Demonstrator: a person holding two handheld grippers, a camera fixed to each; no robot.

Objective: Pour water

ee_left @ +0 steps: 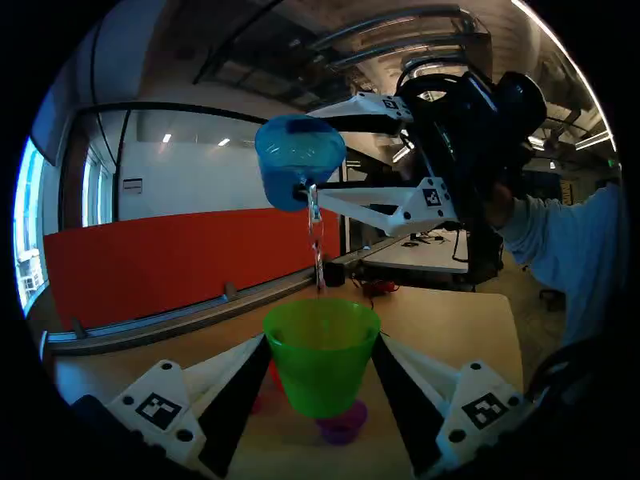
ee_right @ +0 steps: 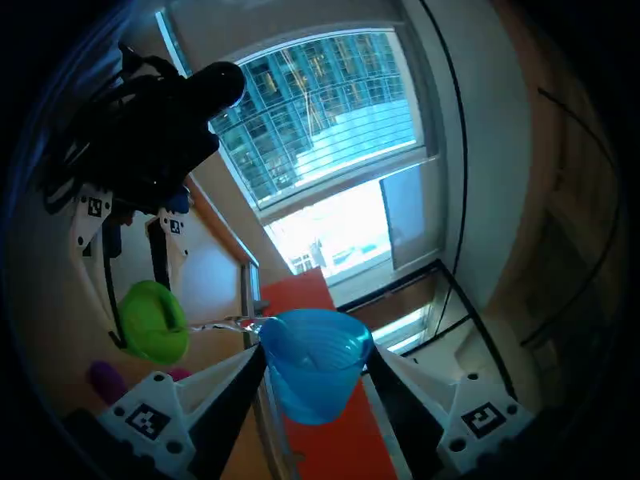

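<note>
Blue cup (ee_left: 298, 160) + stream (ee_left: 317, 240) above green cup (ee_left: 322, 360), purple item (ee_left: 342, 424) below; table (ee_left: 456, 320) beyond open.

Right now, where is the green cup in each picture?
Left gripper view: the green cup is low in the middle, close up, held in the left gripper.
Right gripper view: the green cup is at the lower left, farther off.
Shared landmark: the water stream running from the blue cup into it.

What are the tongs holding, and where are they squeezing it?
The left tongs squeeze the green cup by its two sides. The right tongs squeeze the tipped blue cup by its two sides.
</note>
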